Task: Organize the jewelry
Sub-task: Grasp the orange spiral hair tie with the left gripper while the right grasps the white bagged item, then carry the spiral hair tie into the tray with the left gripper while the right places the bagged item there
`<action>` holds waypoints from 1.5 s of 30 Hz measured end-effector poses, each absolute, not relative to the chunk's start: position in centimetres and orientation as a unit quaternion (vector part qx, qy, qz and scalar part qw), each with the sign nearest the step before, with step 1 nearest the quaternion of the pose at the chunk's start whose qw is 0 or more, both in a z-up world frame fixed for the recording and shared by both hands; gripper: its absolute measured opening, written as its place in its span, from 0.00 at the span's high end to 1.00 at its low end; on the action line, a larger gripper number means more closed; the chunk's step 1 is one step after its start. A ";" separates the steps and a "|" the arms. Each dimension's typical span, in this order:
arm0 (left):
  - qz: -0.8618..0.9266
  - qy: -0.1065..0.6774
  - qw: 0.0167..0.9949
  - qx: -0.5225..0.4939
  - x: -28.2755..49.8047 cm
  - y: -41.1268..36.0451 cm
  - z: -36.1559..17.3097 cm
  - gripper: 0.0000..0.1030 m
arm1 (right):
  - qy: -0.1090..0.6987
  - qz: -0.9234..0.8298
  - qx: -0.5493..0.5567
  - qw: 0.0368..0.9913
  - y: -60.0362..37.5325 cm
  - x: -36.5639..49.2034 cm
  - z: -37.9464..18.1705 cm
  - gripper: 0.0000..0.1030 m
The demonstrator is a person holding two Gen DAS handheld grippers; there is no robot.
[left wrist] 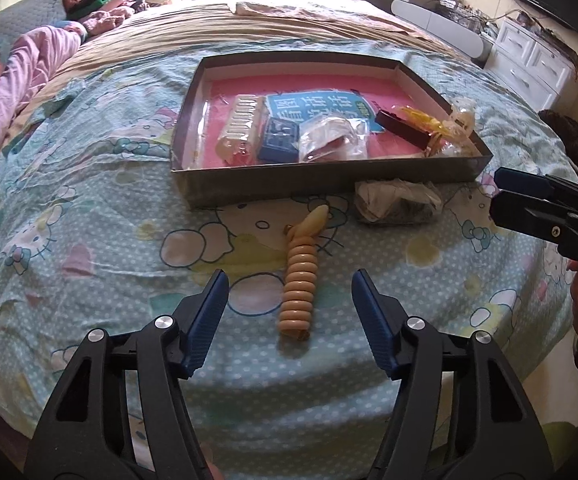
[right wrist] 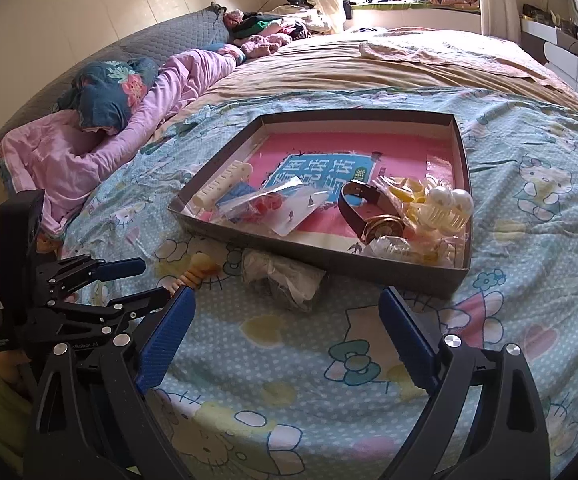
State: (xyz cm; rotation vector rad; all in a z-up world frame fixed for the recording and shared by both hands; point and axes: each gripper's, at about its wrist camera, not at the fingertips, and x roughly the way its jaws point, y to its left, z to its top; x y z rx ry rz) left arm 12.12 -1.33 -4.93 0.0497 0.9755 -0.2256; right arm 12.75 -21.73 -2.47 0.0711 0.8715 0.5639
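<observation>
A beige bracelet of stacked flat beads (left wrist: 299, 285) is lying stretched out on the bed sheet, just in front of the box (left wrist: 329, 184), pointing its pale end at the box's near wall. A crumpled clear bag (left wrist: 399, 200) with dark contents is lying right against that same wall. Inside the box, a watch with a dark strap and gold case (right wrist: 369, 210) is lying near the front right corner, beside a pearl hair clip (right wrist: 451, 208). A cream comb (right wrist: 221, 184) is resting along the box's left wall, touching a small blue box (left wrist: 279, 140).
</observation>
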 end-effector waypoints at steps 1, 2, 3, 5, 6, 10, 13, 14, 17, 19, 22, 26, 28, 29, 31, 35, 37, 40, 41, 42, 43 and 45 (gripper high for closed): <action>-0.113 0.472 0.874 0.026 12.3 -1.6 -5.2 0.46 | 0.421 0.270 0.035 0.865 -21.6 12.9 -2.7 0.11; -0.116 0.478 0.870 0.026 12.5 -1.8 -5.6 0.47 | 0.425 0.271 0.037 0.863 -21.6 13.0 -2.9 0.11; -0.117 0.484 0.867 0.026 12.8 -1.9 -6.1 0.50 | 0.429 0.272 0.037 0.861 -21.4 13.2 -3.2 0.11; -0.112 0.493 0.862 0.029 13.2 -2.0 -6.8 0.73 | 0.437 0.271 0.038 0.857 -21.2 13.5 -3.7 0.11; -0.108 0.493 0.863 0.032 13.3 -2.0 -6.8 0.75 | 0.441 0.271 0.040 0.855 -21.1 13.7 -3.9 0.11; -0.108 0.482 0.869 0.028 12.9 -1.7 -6.3 0.90 | 0.453 0.269 0.039 0.849 -20.4 14.5 -4.8 0.11; -0.097 0.469 0.878 0.016 12.6 -0.9 -5.4 0.90 | 0.457 0.265 0.037 0.848 -19.5 15.2 -5.4 0.11; -0.095 0.463 0.881 0.012 12.5 -0.5 -5.0 0.90 | 0.458 0.264 0.036 0.848 -19.3 15.4 -5.6 0.11; -0.083 0.446 0.891 0.009 12.1 0.3 -3.9 0.90 | 0.469 0.249 0.032 0.847 -18.1 16.0 -6.6 0.17; -0.078 0.438 0.895 0.002 12.0 0.9 -3.4 0.90 | 0.466 0.240 0.030 0.851 -17.4 16.1 -7.1 0.24; -0.071 0.431 0.900 -0.011 12.1 1.8 -2.7 0.90 | 0.449 0.229 0.015 0.863 -16.5 16.1 -7.3 0.32; -0.065 0.423 0.904 -0.021 12.0 2.5 -2.1 0.90 | 0.434 0.250 0.000 0.866 -16.3 15.7 -7.3 0.39; -0.064 0.418 0.906 -0.025 11.9 2.8 -1.8 0.90 | 0.429 0.268 0.008 0.863 -16.6 15.4 -6.9 0.43; -0.064 0.416 0.907 -0.027 11.9 2.9 -1.7 0.90 | 0.424 0.274 0.007 0.863 -16.6 15.2 -6.6 0.43; -0.063 0.411 0.909 -0.030 11.9 3.1 -1.3 0.90 | 0.412 0.282 0.005 0.866 -16.7 14.6 -5.7 0.44; -0.064 0.404 0.912 -0.039 11.9 3.3 -0.8 0.90 | 0.388 0.297 0.016 0.872 -17.8 13.6 -3.4 0.45; -0.065 0.402 0.912 -0.041 12.0 3.3 -0.5 0.90 | 0.375 0.298 0.020 0.878 -18.5 13.3 -2.3 0.46; -0.068 0.401 0.913 -0.042 12.5 2.9 -0.3 0.90 | 0.357 0.289 0.024 0.888 -19.8 13.5 -0.7 0.46; -0.070 0.401 0.913 -0.042 12.8 2.7 -0.2 0.90 | 0.353 0.284 0.025 0.891 -20.2 13.7 -0.4 0.46; -0.072 0.400 0.913 -0.043 13.0 2.5 0.0 0.90 | 0.350 0.279 0.028 0.894 -20.7 14.0 -0.1 0.46; -0.074 0.399 0.913 -0.042 13.2 2.3 0.1 0.90 | 0.347 0.273 0.029 0.897 -21.1 14.3 0.1 0.47; -0.079 0.398 0.913 -0.039 13.8 1.8 0.4 0.90 | 0.342 0.263 0.033 0.901 -21.9 14.8 0.5 0.47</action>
